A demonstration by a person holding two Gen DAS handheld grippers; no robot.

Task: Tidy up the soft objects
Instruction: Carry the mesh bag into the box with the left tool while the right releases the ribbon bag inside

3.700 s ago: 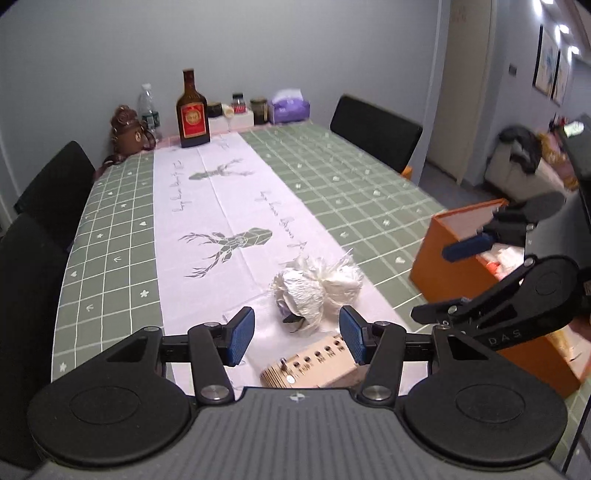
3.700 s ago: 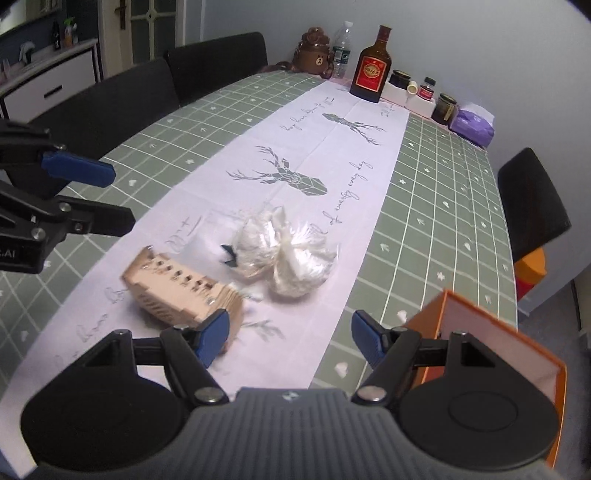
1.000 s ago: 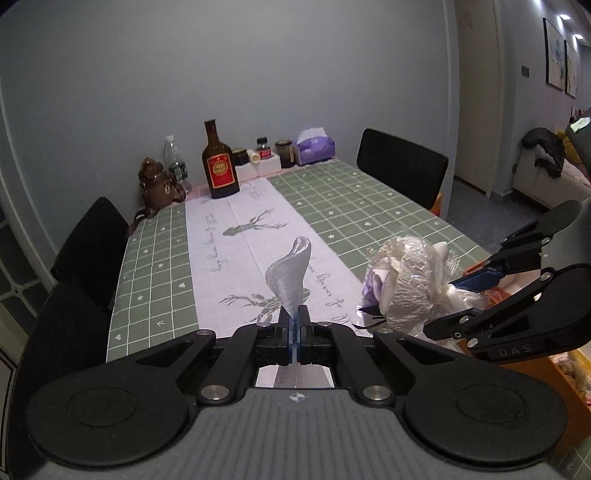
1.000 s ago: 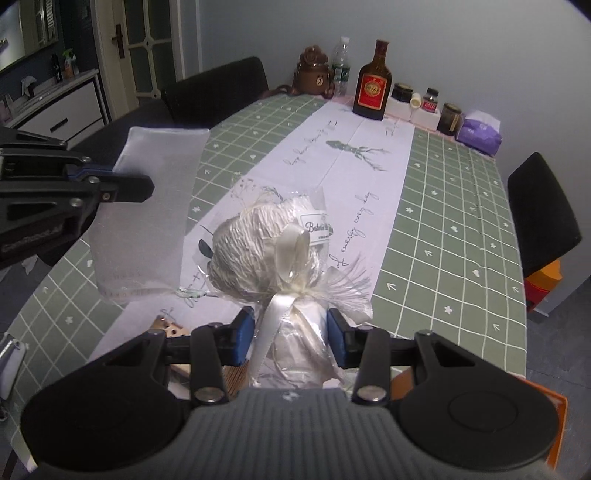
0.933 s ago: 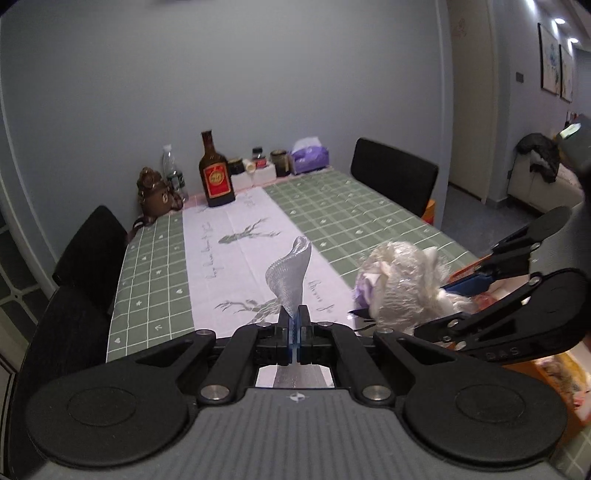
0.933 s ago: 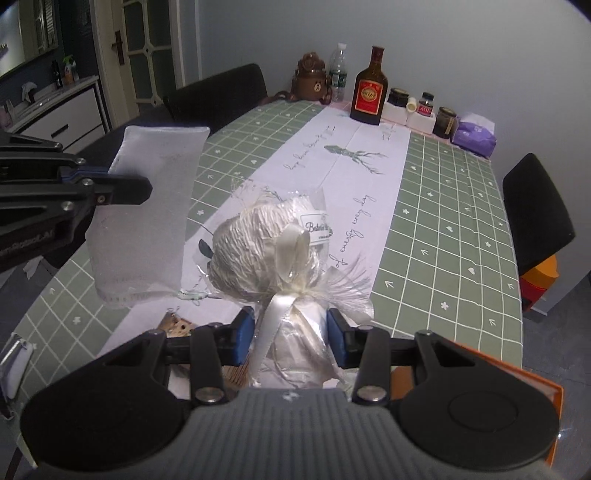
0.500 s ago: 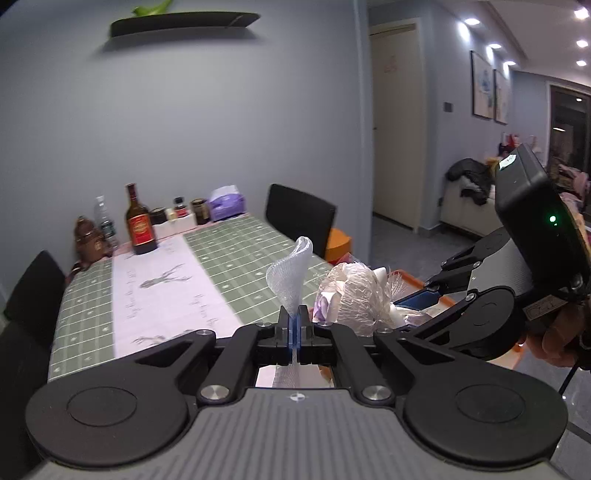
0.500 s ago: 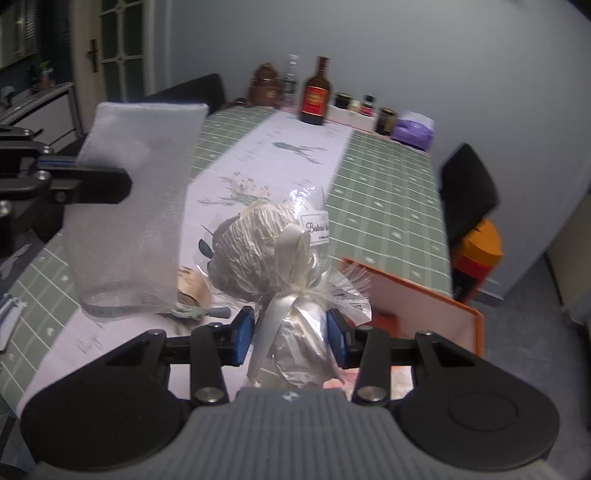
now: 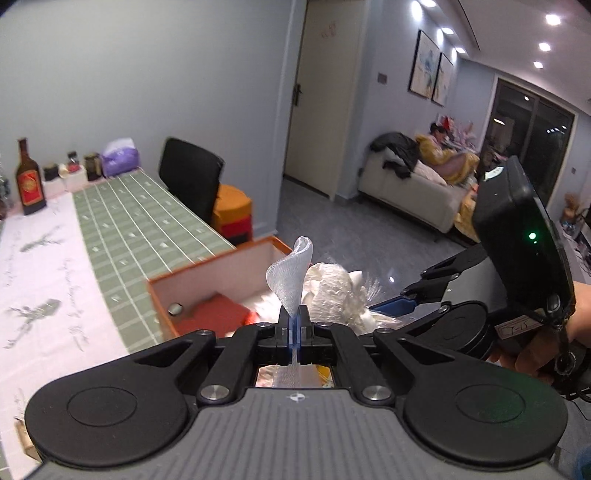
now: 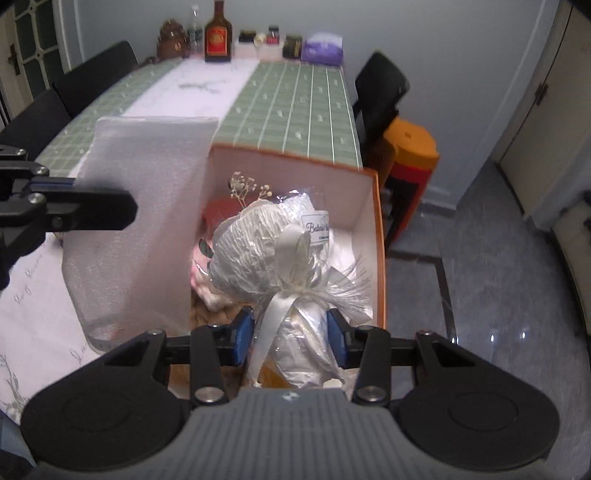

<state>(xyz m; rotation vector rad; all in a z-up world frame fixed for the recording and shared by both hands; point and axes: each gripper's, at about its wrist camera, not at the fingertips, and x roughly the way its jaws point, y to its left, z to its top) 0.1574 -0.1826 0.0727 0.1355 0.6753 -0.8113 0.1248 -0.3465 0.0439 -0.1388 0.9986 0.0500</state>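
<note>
The left gripper (image 9: 294,332) has its fingers pressed fully together on a thin white foam sheet (image 9: 290,278). In the left wrist view the sheet stands edge-on above the blue pads, curling at its top. In the right wrist view the same sheet hangs broad and translucent at the left of the frame, crossed by the dark left fingers.

The right gripper (image 10: 291,339) is clamped on the lower, wrapped part of a cellophane-wrapped white bundle (image 10: 255,251) — its blue pads press on either side of it, just below a cream ribbon bow (image 10: 295,243). A small printed label (image 10: 317,227) sits on the wrap's upper right, and dried white sprigs (image 10: 243,186) show just above the bundle.

Behind and below the bundle, at the centre of the right wrist view, is an orange box (image 10: 380,236) with a pale inside, open at the top — it sits against the near edge of the desk (image 10: 295,99) with its green checked cloth. Something red (image 9: 221,314) lies inside the box, along with pale soft items that are too blurred to tell apart.

Bottles and jars (image 10: 218,35) stand at the desk's far end, top centre of the frame.
</note>
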